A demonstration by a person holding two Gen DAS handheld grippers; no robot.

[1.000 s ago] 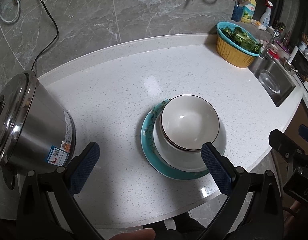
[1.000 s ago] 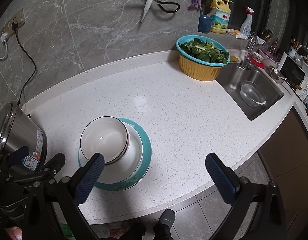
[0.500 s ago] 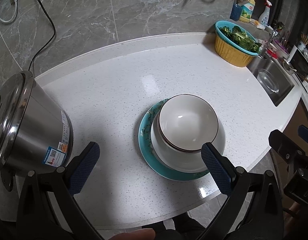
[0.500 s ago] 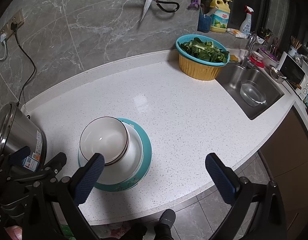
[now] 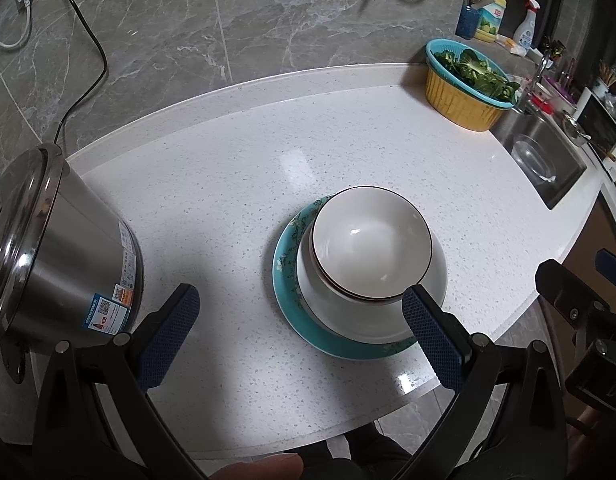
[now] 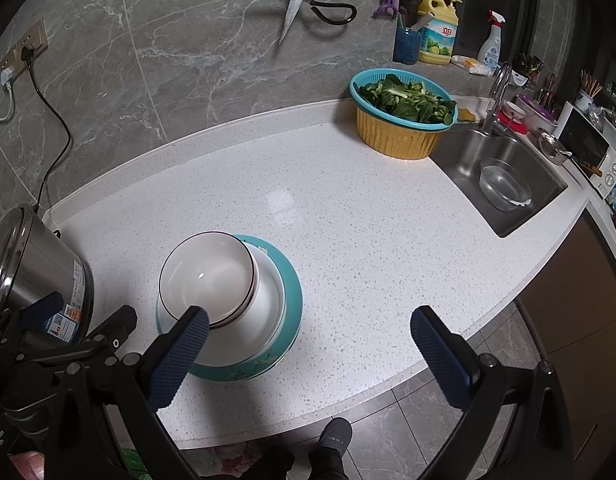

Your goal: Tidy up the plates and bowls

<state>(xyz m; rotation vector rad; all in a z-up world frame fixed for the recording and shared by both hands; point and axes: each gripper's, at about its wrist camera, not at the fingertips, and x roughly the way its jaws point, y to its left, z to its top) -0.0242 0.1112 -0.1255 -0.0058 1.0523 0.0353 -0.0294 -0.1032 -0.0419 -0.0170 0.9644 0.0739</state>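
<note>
A small white bowl (image 5: 371,244) (image 6: 207,274) with a dark rim sits nested in a larger white bowl (image 5: 432,280) (image 6: 267,300). Both rest on a teal plate (image 5: 285,276) (image 6: 293,292) near the front of the white counter. My left gripper (image 5: 297,332) is open, held above the counter just in front of the stack, its right fingertip over the plate's near edge. My right gripper (image 6: 308,340) is open too, hanging over the counter's front edge to the right of the stack. Neither holds anything.
A steel rice cooker (image 5: 47,248) (image 6: 31,264) stands at the left, its cord running up the wall. A yellow and teal basket of greens (image 5: 468,84) (image 6: 404,120) sits at the back right beside a sink (image 6: 504,184) with a glass bowl. Scissors (image 6: 299,4) hang on the wall.
Both grippers have drifted slightly; the stack and cooker sit a little lower and nearer in the left wrist view. Nothing was taken hold of or let go.
</note>
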